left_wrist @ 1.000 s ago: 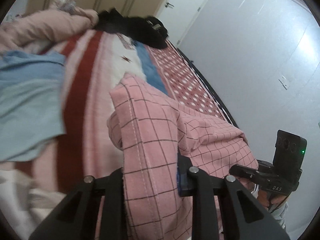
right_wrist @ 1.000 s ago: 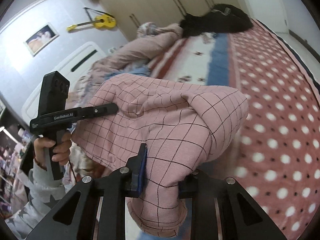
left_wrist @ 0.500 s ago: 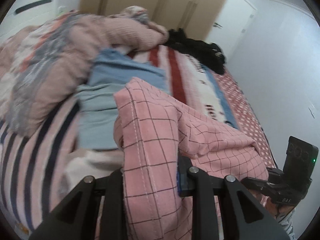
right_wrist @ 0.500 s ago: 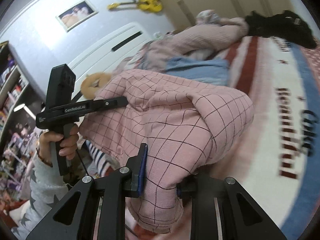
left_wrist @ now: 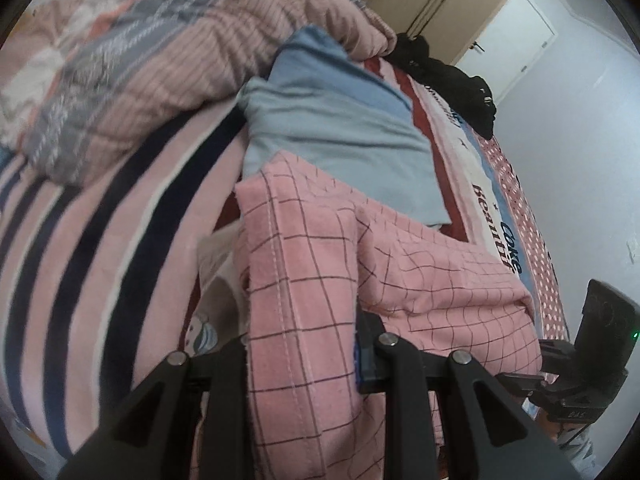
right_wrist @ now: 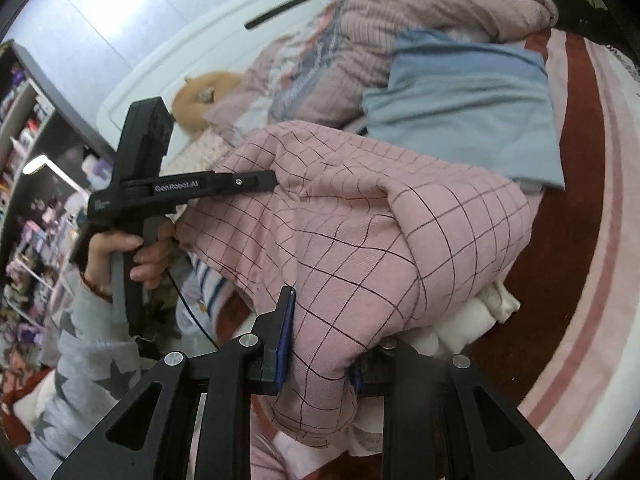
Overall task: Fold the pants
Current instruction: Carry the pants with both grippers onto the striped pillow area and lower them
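The pink checked pants (left_wrist: 320, 280) are folded into a thick bundle and held between both grippers over the bed. My left gripper (left_wrist: 304, 344) is shut on one end of the pants. My right gripper (right_wrist: 320, 344) is shut on the other end of the pants (right_wrist: 360, 220). In the right wrist view the left gripper (right_wrist: 276, 180) comes in from the left, its fingers buried in the cloth. In the left wrist view the right gripper's body (left_wrist: 592, 344) shows at the right edge.
A folded light blue garment (left_wrist: 340, 132) lies on the bed just beyond the pants; it also shows in the right wrist view (right_wrist: 464, 104). A crumpled pink quilt (left_wrist: 160, 60), a black garment (left_wrist: 452, 80), white cloth (right_wrist: 472, 320) under the pants, a headboard (right_wrist: 224, 40) and shelves (right_wrist: 32, 180) surround.
Both grippers have carried the pants bundle along the bed toward the headboard end, from the dotted part to beside the blue garment. Both stayed shut on the pants.
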`<state>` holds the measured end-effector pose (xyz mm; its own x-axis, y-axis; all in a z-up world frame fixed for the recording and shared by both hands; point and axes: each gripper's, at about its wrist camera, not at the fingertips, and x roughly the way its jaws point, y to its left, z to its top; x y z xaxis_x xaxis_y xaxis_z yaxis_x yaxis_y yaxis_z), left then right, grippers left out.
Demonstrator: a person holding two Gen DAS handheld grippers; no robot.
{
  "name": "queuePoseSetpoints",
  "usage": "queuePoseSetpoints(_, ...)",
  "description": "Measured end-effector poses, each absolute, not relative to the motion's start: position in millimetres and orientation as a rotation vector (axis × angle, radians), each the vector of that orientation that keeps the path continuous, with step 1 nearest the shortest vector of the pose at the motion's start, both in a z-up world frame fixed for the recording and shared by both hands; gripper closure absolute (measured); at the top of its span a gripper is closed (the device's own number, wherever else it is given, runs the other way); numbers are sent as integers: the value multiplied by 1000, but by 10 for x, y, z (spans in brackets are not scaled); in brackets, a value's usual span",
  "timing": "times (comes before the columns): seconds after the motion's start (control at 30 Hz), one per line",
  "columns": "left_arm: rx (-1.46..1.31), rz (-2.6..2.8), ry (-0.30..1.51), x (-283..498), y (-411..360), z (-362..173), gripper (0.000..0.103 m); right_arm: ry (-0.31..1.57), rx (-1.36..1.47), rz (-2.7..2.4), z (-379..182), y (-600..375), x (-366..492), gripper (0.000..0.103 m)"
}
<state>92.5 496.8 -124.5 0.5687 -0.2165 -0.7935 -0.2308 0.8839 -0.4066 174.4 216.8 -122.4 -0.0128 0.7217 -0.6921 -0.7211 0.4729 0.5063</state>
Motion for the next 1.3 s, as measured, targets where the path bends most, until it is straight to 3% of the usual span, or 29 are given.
queuePoseSetpoints(0.27,-553,-60,919,738,4930,-1002,83,1059,44,1150,-1027,2000,1783,87)
queuePoseSetpoints(0.5,-553,-38,1014,742,4932,-1454,80,1154,39,1142,-1254,1991,1764,87)
queuePoseSetpoints(0.57,-573,-38,1008,724,4952,-1547,77,1175,47,1135,-1353,1983,1740,87)
queuePoseSetpoints(0.67,-571,-10,1003,695,4975,-1555,60,1162,29,1118,-1408,1968,1709,87)
queuePoseSetpoints(0.77,-511,33,1011,662,4962,-1429,55,1129,-39,1088,-1347,1972,1666,75)
queuePoseSetpoints(0.83,-448,85,990,613,4968,-1248,49,1093,-61,1078,-1242,1922,1649,74)
queuePoseSetpoints(1.03,-420,-2,835,499,4796,-709,49,873,-100,1041,-708,1671,1596,71)
queuePoseSetpoints(1.17,-371,-42,877,668,4606,-846,48,851,-85,1117,-649,1808,1562,70)
queuePoseSetpoints(1.3,-407,-3,958,762,4722,-1277,48,872,-164,1103,-949,2015,1570,61)
